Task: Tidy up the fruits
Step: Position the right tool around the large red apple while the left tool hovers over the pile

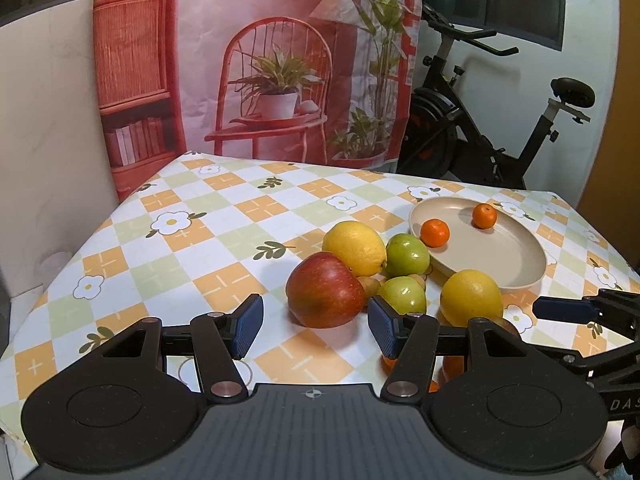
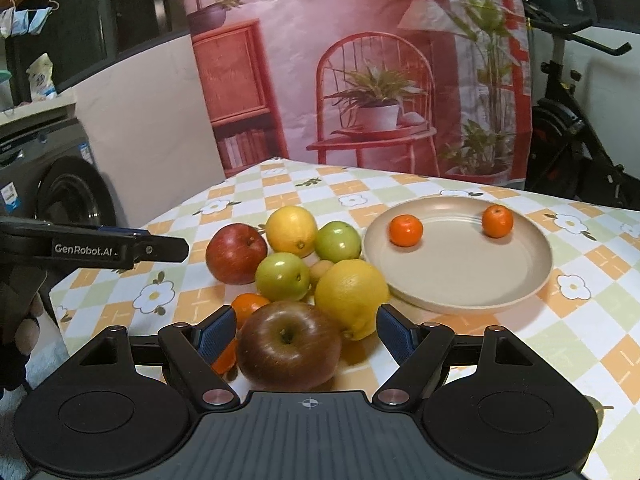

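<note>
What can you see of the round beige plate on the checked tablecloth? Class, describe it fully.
The round beige plate is shallow, with a low raised rim and a matte, smooth surface that looks like plastic or ceramic. It sits flat on the checked floral tablecloth, to the right of the fruit pile. Two small orange mandarins rest apart near its far side. A large yellow lemon lies against its near-left rim.

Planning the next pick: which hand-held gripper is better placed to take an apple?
Right hand-held gripper: its open jaws already flank the dark red apple. Left hand-held gripper sits short of the red apple.
</note>
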A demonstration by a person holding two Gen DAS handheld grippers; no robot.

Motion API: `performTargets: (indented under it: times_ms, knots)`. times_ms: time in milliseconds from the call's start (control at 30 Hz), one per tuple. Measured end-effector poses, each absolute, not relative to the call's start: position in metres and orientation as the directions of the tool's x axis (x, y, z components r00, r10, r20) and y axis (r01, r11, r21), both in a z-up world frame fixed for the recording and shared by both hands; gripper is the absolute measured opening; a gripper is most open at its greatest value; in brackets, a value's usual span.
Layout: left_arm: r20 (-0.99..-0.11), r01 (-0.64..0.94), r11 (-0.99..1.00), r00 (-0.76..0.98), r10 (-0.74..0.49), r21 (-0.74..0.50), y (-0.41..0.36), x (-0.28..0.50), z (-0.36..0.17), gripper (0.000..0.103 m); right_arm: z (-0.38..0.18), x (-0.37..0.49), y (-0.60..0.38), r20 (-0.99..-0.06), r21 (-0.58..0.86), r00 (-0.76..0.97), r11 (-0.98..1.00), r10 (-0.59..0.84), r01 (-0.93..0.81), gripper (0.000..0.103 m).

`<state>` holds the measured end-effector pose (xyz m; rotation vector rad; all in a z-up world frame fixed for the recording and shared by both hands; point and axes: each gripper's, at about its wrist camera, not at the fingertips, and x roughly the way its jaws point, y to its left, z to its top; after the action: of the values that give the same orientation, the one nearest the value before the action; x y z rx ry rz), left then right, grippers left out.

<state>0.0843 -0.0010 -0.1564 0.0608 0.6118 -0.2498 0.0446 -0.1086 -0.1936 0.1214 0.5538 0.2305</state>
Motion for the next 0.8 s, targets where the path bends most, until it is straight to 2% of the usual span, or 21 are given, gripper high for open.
performTargets:
  times_ms: [333, 500, 567, 800]
  knots:
    - [-0.576, 0.246, 0.969, 0.788, -0.214, -0.024, 0.001, 0.084, -0.157, 0.06, -0.204, 0.047, -0.1, -0.546, 0.182, 0.785, 0.956, 0.292, -0.229, 0.073]
    - [-0.579, 0.249, 0.968, 0.786, -0.216, -0.024, 0.0, 0.083, -0.158, 0.06, -0.213, 0.049, -0.098, -0.571, 0.183, 0.764, 0.954, 0.3, -0.237, 0.068]
    - [-0.58, 0.25, 0.968, 0.785, -0.217, -0.023, -0.001, 0.083, -0.159, 0.06, -0.216, 0.05, -0.1, -0.573, 0.192, 0.762, 0.954, 0.301, -0.232, 0.063]
    - [-0.583, 0.253, 0.967, 0.782, -0.219, -0.023, -0.002, 0.083, -0.161, 0.06, -0.218, 0.051, -0.106, -0.564, 0.227, 0.763, 0.948, 0.315, -0.224, 0.063]
